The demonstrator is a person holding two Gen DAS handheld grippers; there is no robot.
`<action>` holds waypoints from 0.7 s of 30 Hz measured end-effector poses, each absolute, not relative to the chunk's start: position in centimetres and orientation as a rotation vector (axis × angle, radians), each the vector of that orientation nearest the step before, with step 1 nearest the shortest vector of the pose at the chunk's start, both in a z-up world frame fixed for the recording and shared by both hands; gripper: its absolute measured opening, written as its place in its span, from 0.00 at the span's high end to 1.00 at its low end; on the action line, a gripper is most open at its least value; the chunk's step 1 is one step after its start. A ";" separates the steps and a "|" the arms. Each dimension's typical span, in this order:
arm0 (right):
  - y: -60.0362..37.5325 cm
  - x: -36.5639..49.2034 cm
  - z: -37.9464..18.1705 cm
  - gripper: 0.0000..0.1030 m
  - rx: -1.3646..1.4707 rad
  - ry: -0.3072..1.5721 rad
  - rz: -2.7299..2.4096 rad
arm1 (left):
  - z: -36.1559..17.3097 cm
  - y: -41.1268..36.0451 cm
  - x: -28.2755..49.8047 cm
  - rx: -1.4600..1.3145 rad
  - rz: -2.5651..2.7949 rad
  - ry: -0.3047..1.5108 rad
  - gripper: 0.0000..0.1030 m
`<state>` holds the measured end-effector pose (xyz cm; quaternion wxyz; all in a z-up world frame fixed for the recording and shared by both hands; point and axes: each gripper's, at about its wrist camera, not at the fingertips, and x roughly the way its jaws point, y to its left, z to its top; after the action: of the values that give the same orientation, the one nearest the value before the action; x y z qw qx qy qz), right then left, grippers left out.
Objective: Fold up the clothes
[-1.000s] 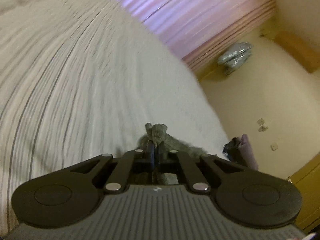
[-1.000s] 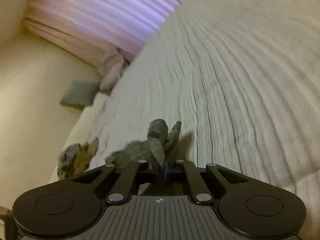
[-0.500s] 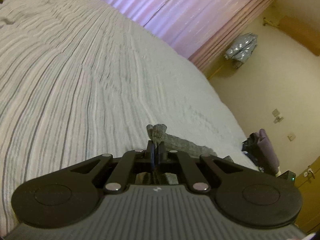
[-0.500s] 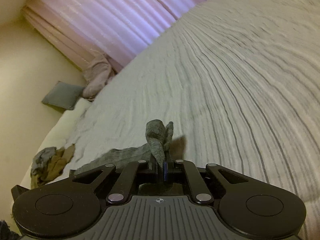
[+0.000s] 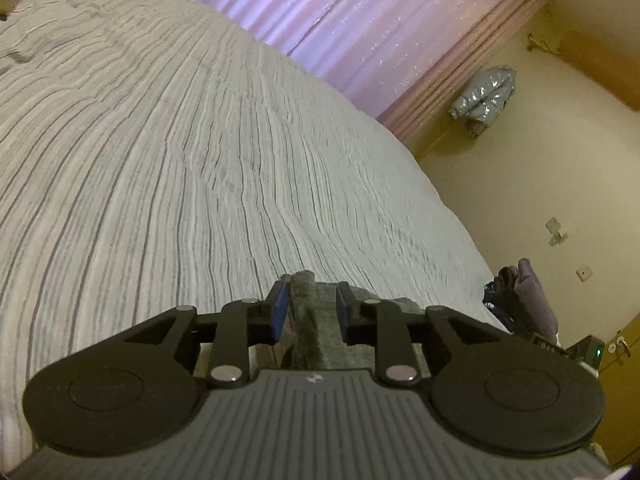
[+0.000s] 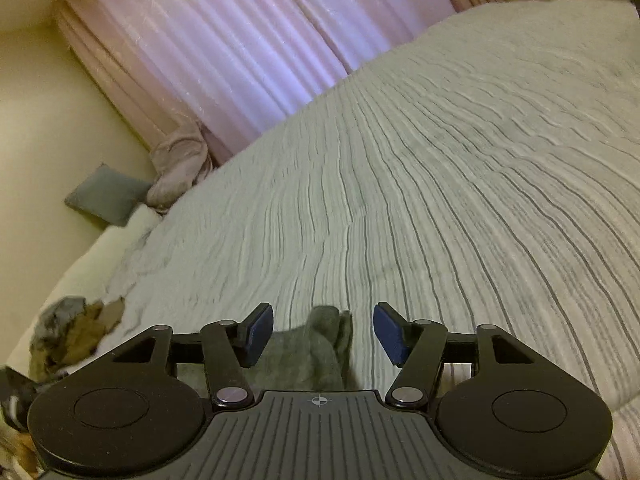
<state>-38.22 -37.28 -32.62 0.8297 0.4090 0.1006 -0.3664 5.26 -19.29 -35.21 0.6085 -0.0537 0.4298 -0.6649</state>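
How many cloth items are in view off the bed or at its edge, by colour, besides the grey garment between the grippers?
Silver jacket: 1
Grey cushion: 1
Pink bundle: 1
Brown-grey pile: 1
Purple clothes: 1
Total: 5

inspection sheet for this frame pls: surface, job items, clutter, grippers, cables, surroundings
Surface: striped bedspread, wrinkled.
Job's things: grey garment bunched on the bed, lying between both sets of fingers, ungripped.
Clutter: crumpled clothes pile at the bed edge; dark bags past the corner.
Grippers: left gripper open; right gripper open, wider.
Cables: nothing seen.
Surroundings: pink curtains, grey cushion, silver jacket hanging on the wall.
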 end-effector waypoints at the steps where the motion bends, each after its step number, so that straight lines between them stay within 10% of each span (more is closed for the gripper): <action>1: -37.5 -38.2 -32.7 0.43 0.884 0.210 -0.766 | -35.3 -19.4 5.2 -0.118 -1.536 0.993 0.80; 3: -37.8 -37.9 -32.8 0.58 0.886 0.229 -0.745 | -35.4 -19.6 5.0 -0.111 -1.535 0.988 0.81; 8: -38.6 -36.2 -33.4 0.60 0.860 0.298 -0.751 | -35.2 -19.9 4.7 -0.101 -1.535 0.968 0.91; 10: -38.9 -35.4 -33.7 0.96 0.841 0.326 -0.739 | -35.0 -19.9 4.6 -0.089 -1.537 0.950 0.97; 21: -36.9 -38.0 -32.4 1.00 0.743 0.166 -0.790 | -33.9 -19.1 5.3 -0.175 -1.558 0.856 0.99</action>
<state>-38.05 -36.89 -32.39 0.8534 0.3531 0.0787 -0.3753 5.27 -19.05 -33.91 0.6271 -0.0764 0.3732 -0.6794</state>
